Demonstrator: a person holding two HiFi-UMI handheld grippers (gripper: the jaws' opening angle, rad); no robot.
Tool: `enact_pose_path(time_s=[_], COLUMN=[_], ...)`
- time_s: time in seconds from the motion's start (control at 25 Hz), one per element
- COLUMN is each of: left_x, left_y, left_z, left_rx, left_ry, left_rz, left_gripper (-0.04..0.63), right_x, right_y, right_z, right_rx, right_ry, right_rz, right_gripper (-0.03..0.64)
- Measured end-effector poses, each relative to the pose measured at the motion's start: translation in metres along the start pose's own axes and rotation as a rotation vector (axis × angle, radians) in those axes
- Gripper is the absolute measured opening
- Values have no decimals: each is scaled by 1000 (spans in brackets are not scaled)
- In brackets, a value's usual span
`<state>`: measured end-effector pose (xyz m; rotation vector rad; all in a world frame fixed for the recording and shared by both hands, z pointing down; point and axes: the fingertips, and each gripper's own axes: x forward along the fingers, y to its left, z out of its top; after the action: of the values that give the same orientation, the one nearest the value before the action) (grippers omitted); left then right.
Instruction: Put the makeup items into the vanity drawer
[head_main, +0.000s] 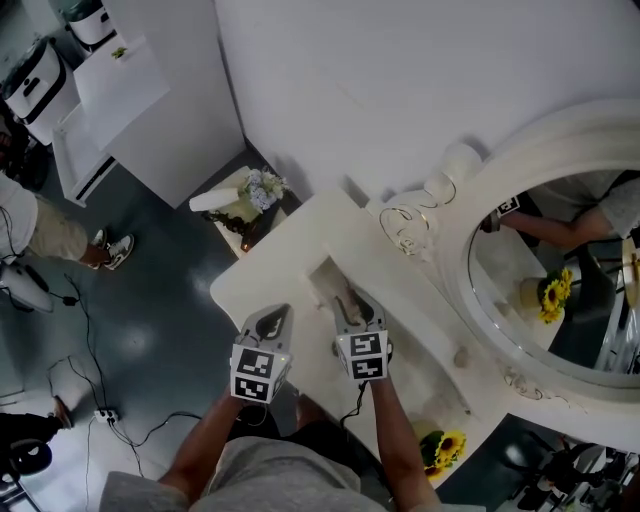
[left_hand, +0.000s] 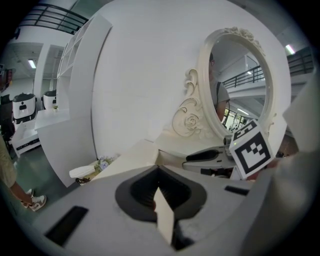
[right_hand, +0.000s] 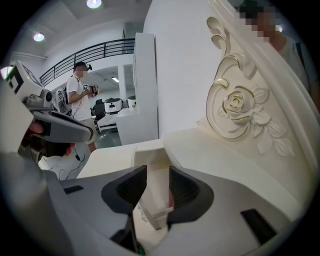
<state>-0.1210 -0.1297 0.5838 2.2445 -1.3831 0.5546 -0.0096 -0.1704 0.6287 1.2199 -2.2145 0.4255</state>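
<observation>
The cream vanity (head_main: 290, 240) has its drawer (head_main: 325, 275) pulled out toward me. My right gripper (head_main: 350, 306) hangs over the drawer, tips down inside it. In the right gripper view its jaws (right_hand: 157, 187) stand apart, with a pale boxed makeup item (right_hand: 152, 212) in the gap and a bit of pink beside it; the pads do not visibly press on it. My left gripper (head_main: 273, 318) hovers over the vanity's front edge, left of the drawer. Its jaws (left_hand: 160, 197) look shut, with only a thin pale sliver showing between the dark pads.
An oval mirror (head_main: 560, 290) in a carved frame stands at the right of the vanity. Sunflowers (head_main: 445, 450) sit low at the right. A small table with flowers (head_main: 250, 200) and a white cabinet (head_main: 160, 90) are to the left. A person (right_hand: 80, 95) stands farther off.
</observation>
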Motion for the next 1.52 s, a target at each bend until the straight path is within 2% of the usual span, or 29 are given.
enact_pose_path(time_s=[0.32, 0.56, 0.72, 1.08, 1.36, 1.52], left_x=[-5, -2, -2, -13, -30, -39], left_y=[-15, -58, -101, -201, -255, -274], left_z=[34, 70, 94, 116, 105, 93], left_rx=[55, 142, 216, 369, 457, 484], left_ry=[-43, -82, -119, -174, -163, -146], left_rz=[-58, -178, -295, -567, -743, -813], left_gripper=[0, 0, 0, 0, 0, 0], right_x=[-39, -96, -147, -262, -327, -345], right_y=[-6, -31, -51, -76, -67, -54], right_z=[35, 53, 55, 19, -23, -44], right_rx=[17, 72, 132, 286, 383, 427], right_ry=[-82, -170, -232, -335, -358, -348], right_rz=[-74, -211, -342, -658, -897, -976], right_gripper=[140, 140, 140, 119, 50, 30])
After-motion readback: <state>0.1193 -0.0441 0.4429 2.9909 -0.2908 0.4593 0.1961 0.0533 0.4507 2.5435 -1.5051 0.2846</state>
